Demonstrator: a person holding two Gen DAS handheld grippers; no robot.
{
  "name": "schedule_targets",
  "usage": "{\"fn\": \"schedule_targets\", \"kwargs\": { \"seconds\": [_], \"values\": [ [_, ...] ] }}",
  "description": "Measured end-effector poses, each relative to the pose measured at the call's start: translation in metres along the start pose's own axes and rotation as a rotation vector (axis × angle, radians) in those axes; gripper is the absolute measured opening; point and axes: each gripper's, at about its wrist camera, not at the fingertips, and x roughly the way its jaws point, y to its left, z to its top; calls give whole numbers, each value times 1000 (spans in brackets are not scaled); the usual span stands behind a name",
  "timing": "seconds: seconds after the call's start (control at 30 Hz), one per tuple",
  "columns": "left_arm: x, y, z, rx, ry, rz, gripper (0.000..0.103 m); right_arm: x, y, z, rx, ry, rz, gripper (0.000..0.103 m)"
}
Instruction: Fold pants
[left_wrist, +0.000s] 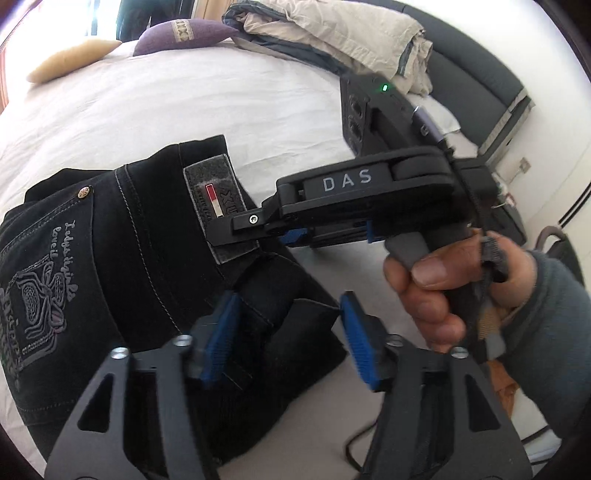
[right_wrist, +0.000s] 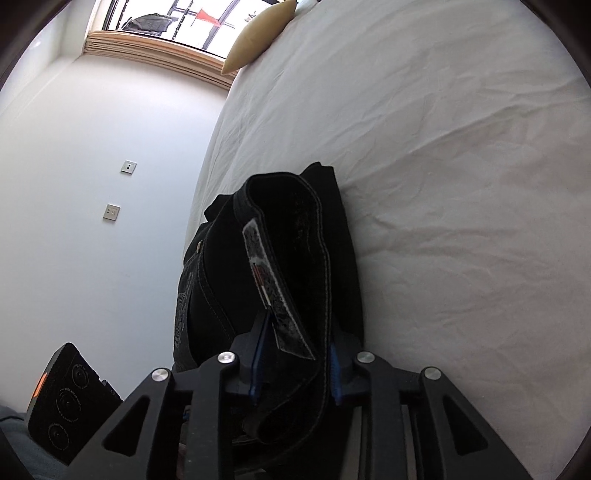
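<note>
Folding black pants (left_wrist: 110, 258) on a white bed sheet (left_wrist: 184, 103), with a two-finger gripper in each hand. Pinching the waistband by its grey patch (right_wrist: 273, 288) with the right gripper (right_wrist: 297, 362), blue pads drawn narrow and pressing on either side of the doubled band. Gripping that tool's handle with the right hand (left_wrist: 436, 295), in a grey-blue sleeve (left_wrist: 546, 295). Hovering the left gripper (left_wrist: 291, 339) just above a dark fold of the same garment, pads standing wide apart and clamping nothing, cloth lying below and between them. Resting the pants in a bunched heap close to the near edge of the mattress, back pocket with pale embroidery (left_wrist: 40, 288) facing up at the left of the left wrist view, waistband rising toward the right tool. Sharing the bed with a purple pillow (left_wrist: 181, 35), a tan pillow (left_wrist: 70, 61) and a rumpled beige bundle of bedding (left_wrist: 332, 33), all well apart from the work at the far side. Showing, in the right wrist view, a pale wall beside the bed bearing two small wall plates (right_wrist: 128, 167), under a window (right_wrist: 177, 18).
</note>
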Motion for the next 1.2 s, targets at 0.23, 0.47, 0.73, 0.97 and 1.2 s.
{"fn": "schedule_targets", "kwargs": {
  "seconds": [0.23,0.47,0.73,0.97,1.2],
  "values": [
    [-72,44,-5,-133,-145,-18,73,-46,36,-4,-25,-131,-67,72],
    [-82,146,-7,-299,-200,90,73,6,65,-37,-95,24,46,72],
    [-83,185,18,-303,-238,35,73,-15,29,-57,9,-33,21,43],
    [-68,211,47,-291,-169,-138,71,-4,58,-2,-43,-78,157,53],
    [-63,220,-2,-254,-122,-322,70,33,15,0,92,-40,135,24]
  ]
}}
